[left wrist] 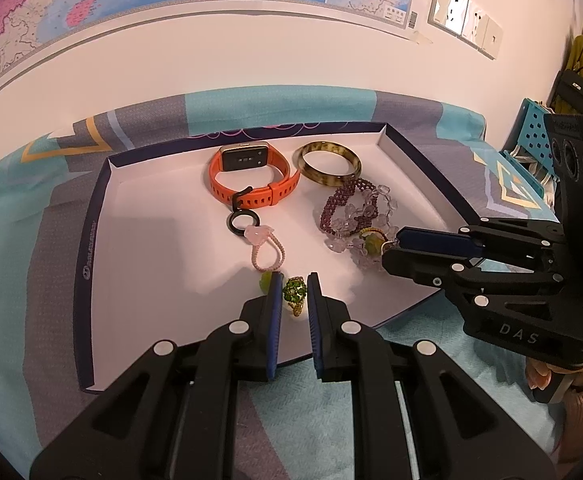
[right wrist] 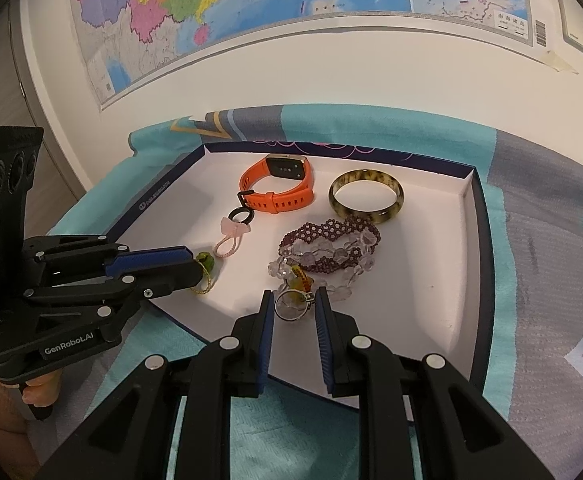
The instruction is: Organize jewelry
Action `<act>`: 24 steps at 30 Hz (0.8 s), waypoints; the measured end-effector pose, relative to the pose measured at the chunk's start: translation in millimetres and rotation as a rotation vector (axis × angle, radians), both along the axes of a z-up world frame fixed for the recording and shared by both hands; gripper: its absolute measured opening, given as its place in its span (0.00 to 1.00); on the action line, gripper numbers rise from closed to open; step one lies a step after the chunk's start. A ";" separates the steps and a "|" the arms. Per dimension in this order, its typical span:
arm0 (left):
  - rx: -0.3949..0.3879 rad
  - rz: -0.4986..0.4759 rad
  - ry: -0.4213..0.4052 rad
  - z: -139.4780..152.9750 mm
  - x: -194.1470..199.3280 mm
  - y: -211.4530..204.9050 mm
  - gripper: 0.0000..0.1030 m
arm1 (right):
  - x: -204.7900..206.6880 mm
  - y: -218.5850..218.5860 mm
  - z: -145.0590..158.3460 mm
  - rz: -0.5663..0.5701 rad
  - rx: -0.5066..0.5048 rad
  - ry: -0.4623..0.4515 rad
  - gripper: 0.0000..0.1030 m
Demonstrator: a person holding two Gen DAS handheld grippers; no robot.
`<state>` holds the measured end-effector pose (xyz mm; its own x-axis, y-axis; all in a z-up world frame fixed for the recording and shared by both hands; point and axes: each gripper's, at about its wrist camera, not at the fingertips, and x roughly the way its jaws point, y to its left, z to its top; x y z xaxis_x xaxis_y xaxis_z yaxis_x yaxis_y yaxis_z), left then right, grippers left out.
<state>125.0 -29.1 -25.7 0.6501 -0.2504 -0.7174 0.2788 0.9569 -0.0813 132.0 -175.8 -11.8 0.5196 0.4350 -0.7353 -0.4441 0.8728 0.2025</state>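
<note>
- Jewelry lies in a shallow white-floored box lid (left wrist: pixel 407 152) with navy walls, which sits on a teal and grey patterned cloth (left wrist: pixel 419 100).
- Left gripper (left wrist: pixel 295 280) has its blue-padded fingers drawn close on a small green beaded ring (left wrist: pixel 294 289) at the lid's near edge; the pads hide the ring's sides, so I can't be sure they truly press it.
- From the other camera this ring is mostly hidden behind the left fingers, only a green bead and a thin gold loop (right wrist: pixel 205 282) poking out.
- Right gripper (right wrist: pixel 294 298) has its fingers nearly together around a silver ring (right wrist: pixel 291 308) with a yellowish stone, at the lid's near edge.
- Whether that ring is lifted off the lid floor is hard to tell.
- Just beyond the silver ring, a tangle of purple beaded and clear crystal bracelets (right wrist: pixel 327 248) lies mid-lid; I can't count the strands.
- A pink cord charm with a black ring (left wrist: pixel 257 236) lies left of that tangle.
- An orange smartwatch (left wrist: pixel 251 176) and a mottled bangle (left wrist: pixel 328 164) sit side by side near the lid's far wall.
- A hand (right wrist: pixel 37 388) on the left gripper's handle is cut off by the frame edge.
- A wall map (right wrist: pixel 219 4) hangs behind the lid, its print too small to read.
</note>
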 end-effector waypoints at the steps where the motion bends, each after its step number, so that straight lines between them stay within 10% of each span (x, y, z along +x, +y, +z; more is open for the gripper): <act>1: 0.000 0.001 0.000 -0.1 0.3 -0.1 0.13 | 0.3 0.4 -0.4 -0.001 -0.001 0.001 0.18; 11: -0.005 0.009 -0.001 -0.1 0.6 0.9 0.13 | 3.2 3.3 -3.1 -0.009 -0.023 0.008 0.19; 24: -0.010 0.019 -0.033 6.9 -18.4 6.1 0.58 | -9.7 -4.7 4.3 -0.034 0.004 -0.021 0.53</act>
<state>106.6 -23.1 -18.8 0.6781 -0.2451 -0.6929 0.2633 0.9612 -0.0823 122.3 -180.6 -7.5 0.5498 0.4201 -0.7220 -0.4186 0.8865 0.1971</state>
